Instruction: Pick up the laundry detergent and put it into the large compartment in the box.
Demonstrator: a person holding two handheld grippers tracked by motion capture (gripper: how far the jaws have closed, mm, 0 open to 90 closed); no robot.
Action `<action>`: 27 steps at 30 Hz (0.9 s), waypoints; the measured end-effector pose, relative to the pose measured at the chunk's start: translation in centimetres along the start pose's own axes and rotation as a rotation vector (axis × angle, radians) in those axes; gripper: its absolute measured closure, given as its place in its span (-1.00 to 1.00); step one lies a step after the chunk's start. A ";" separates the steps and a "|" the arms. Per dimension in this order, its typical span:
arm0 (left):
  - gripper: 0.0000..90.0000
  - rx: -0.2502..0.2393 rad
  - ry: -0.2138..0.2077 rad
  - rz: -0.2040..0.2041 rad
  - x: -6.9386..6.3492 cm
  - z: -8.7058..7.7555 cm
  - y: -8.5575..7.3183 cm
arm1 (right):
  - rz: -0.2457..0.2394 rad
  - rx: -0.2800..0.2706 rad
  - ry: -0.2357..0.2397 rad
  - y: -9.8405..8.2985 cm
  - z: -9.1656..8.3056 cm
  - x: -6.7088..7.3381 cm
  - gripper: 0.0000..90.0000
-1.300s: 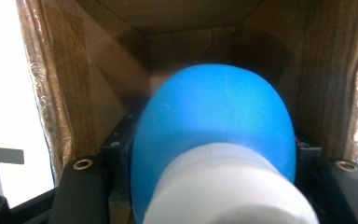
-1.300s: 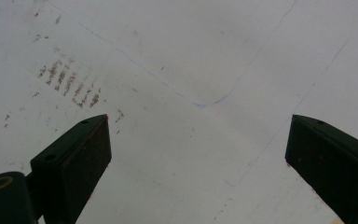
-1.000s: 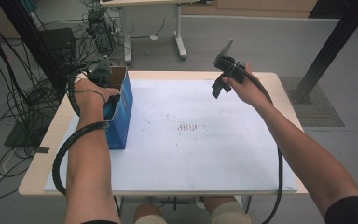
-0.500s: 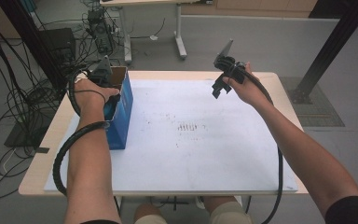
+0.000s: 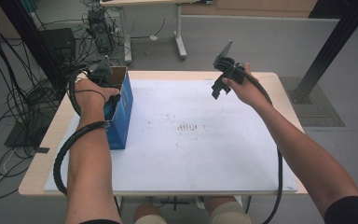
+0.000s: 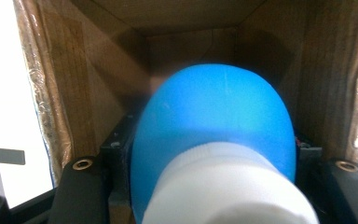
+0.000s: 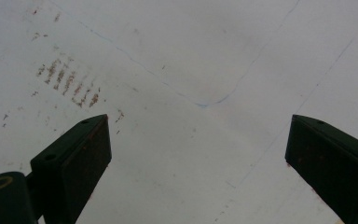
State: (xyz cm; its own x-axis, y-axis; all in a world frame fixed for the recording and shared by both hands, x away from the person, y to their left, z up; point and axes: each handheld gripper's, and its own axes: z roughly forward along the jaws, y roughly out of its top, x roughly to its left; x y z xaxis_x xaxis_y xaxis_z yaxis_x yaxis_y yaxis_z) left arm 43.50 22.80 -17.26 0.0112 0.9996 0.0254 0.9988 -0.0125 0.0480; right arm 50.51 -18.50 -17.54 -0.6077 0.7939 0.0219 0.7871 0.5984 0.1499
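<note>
A blue box with brown cardboard inside stands open-topped at the table's left edge. My left gripper reaches down into it, its jaws hidden by the box walls in the high view. In the left gripper view the jaws are shut on a blue bottle with a white cap, held inside the box. My right gripper hangs in the air over the table's far right part, tilted down. Its jaws stand wide open with nothing between them.
A white sheet covers the wooden table and carries a patch of small brown marks. Cables and equipment crowd the floor at the left. A desk leg stands behind, a black post at the right.
</note>
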 end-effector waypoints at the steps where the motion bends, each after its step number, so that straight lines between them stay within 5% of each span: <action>1: -0.18 0.001 0.000 0.002 0.0 0.0 0.0 | 0.003 -0.001 0.001 0.0 0.0 0.0 -0.85; 27: -0.18 -0.004 -0.001 0.005 0.1 0.0 -0.1 | 0.007 -0.002 0.002 0.0 0.0 0.0 -0.85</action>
State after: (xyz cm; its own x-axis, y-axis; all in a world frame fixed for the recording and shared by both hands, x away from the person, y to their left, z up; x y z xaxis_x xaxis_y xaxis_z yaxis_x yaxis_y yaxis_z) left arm 43.40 22.86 -17.25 0.0163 0.9996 0.0251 0.9985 -0.0175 0.0516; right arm 50.54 -18.53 -17.52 -0.6020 0.7981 0.0254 0.7914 0.5921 0.1522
